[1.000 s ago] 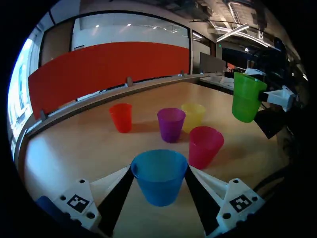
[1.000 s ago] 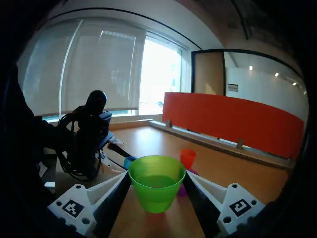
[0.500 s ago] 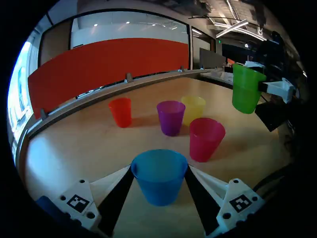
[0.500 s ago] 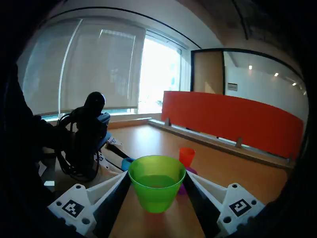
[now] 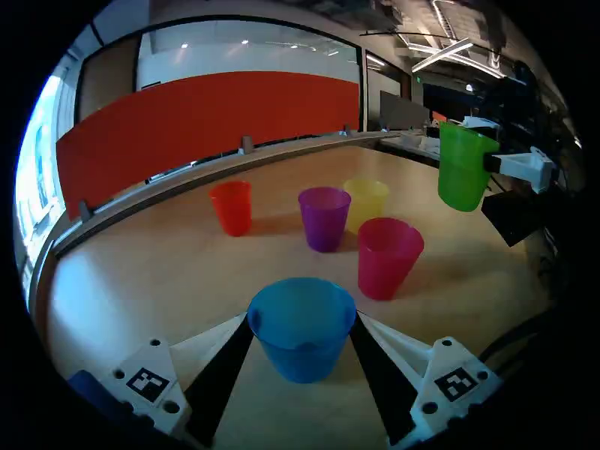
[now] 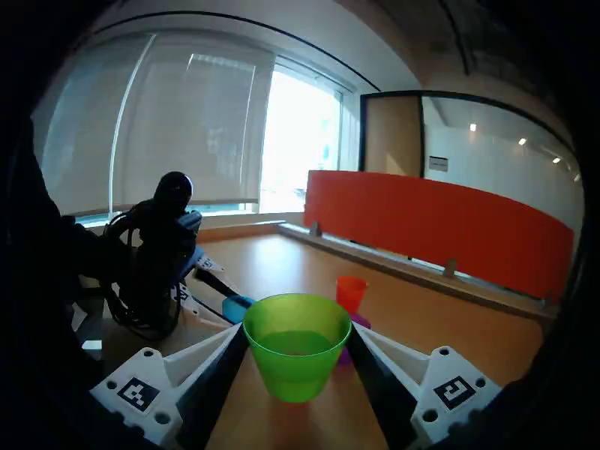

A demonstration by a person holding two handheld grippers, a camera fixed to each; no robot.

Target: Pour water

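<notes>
1. The left tongs are clenched on a blue cup; both fingers press on its sides, just under the rim. The cup stands upright, nearest to the camera and in front of the purple cup. I cannot tell if its base touches the worktop.
2. The right tongs grasp a green cup in the same way, one finger on each side. The cup is upright, and water lies in its lower part.
3. In the left gripper view the green cup hangs in the air to the right of the purple cup, higher than it and well apart from it.
4. Four cups stand upright on the worktop. The orange cup is to the left of the purple cup, with a gap between them. The yellow cup is just behind the purple cup, on its right. The pink cup is in front of the purple cup on its right, near it.
5. A long red partition runs along the far edge of the worktop, behind the purple cup.
6. In the right gripper view the purple cup is mostly hidden behind the green cup, and the blue cup shows to the left of it.
</notes>
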